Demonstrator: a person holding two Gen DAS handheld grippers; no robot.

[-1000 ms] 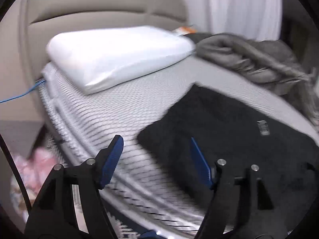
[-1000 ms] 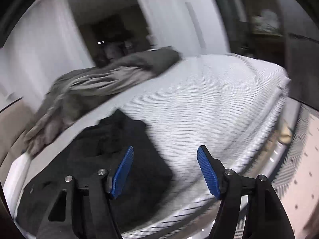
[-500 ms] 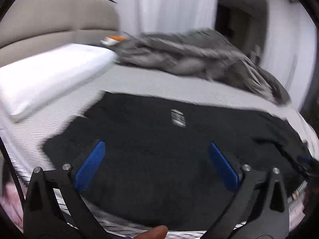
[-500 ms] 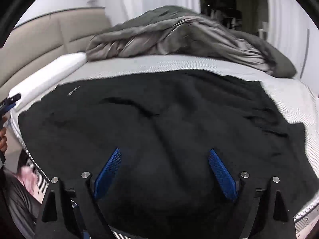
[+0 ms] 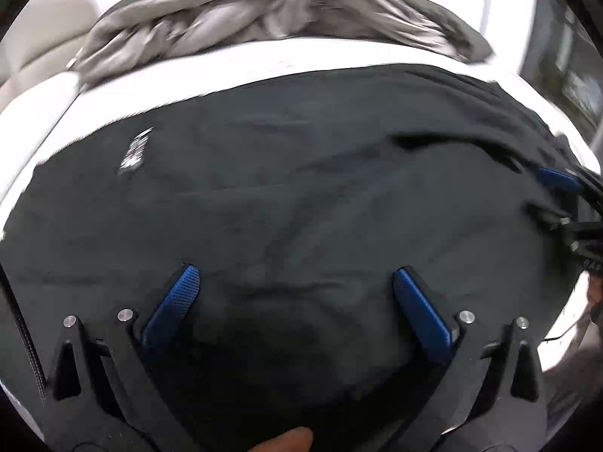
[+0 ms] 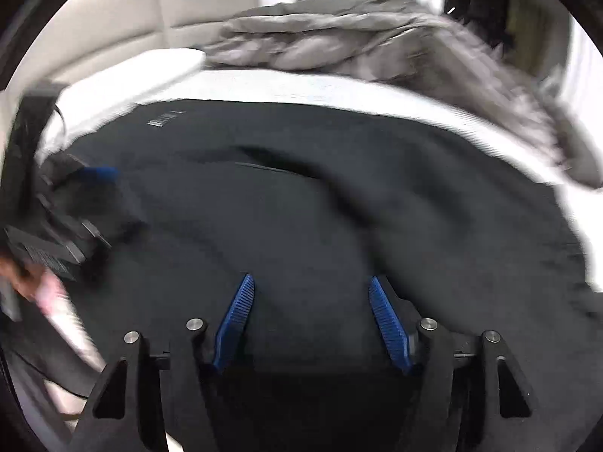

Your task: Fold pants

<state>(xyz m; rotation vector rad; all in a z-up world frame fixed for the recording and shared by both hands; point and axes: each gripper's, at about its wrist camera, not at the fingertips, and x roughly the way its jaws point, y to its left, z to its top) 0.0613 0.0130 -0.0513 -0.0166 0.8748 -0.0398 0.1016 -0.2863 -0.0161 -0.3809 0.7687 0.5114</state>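
Note:
Black pants [image 5: 301,196] lie spread flat across the bed and fill most of both views [image 6: 339,207]. A small white label [image 5: 133,150] shows near their left end, also in the right wrist view [image 6: 162,119]. My left gripper [image 5: 296,282] is open, low over the near edge of the pants, with nothing between its blue pads. My right gripper [image 6: 311,290] is open over the pants, nothing between its pads. Each gripper shows at the edge of the other's view: the right one [image 5: 561,180], the left one [image 6: 94,175].
A crumpled grey blanket [image 5: 271,11] lies along the far side of the bed [image 6: 358,37]. A white pillow [image 5: 34,113] is at the left, before a beige headboard [image 6: 150,11]. White mattress [image 6: 301,86] shows between pants and blanket.
Both grippers have swung in from the bed's ends to face the pants and have come down close over the near edge. The right gripper's jaws have narrowed somewhat.

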